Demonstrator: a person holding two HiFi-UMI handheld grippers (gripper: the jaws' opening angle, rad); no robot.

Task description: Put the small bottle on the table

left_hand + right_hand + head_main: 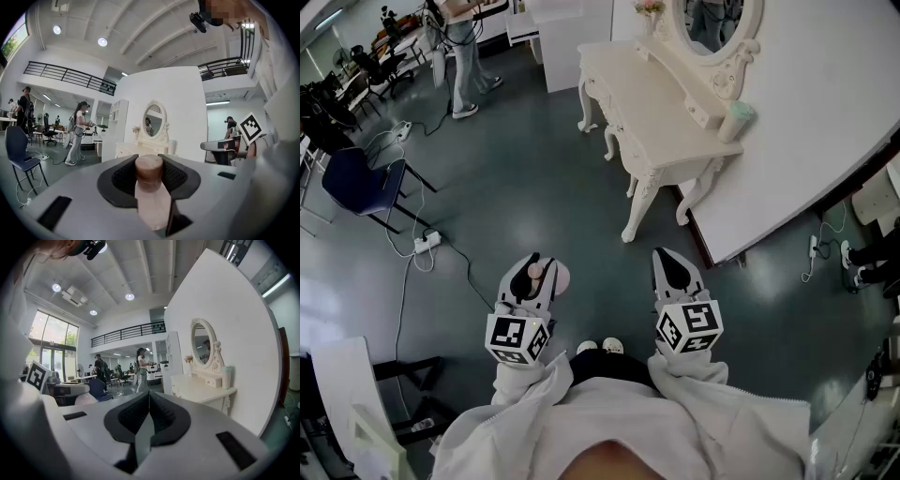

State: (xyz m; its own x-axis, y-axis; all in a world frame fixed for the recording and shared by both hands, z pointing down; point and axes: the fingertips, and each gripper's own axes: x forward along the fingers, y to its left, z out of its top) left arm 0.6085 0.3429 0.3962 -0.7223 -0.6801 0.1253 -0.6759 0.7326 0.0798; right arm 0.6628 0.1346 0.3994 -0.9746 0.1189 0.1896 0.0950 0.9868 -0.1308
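My left gripper (150, 178) is shut on a small pale pink bottle (151, 197) with a brown cap (149, 168); the black pads press its neck from both sides. In the head view the bottle (546, 274) sticks out between the left gripper (530, 272) jaws, held over the floor. My right gripper (148, 405) is shut with nothing between its pads; the right gripper (673, 269) hangs beside the left one. The white dressing table (647, 122) with an oval mirror stands ahead to the right against a white wall; dressing table (140, 149), dressing table (201, 387).
A mint tumbler (737, 119) stands on the table's near right end by the wall. A blue chair (356, 183) and floor cables (422, 244) are at the left. A person (464, 56) stands at the back. A white cabinet (572, 42) is beyond the table.
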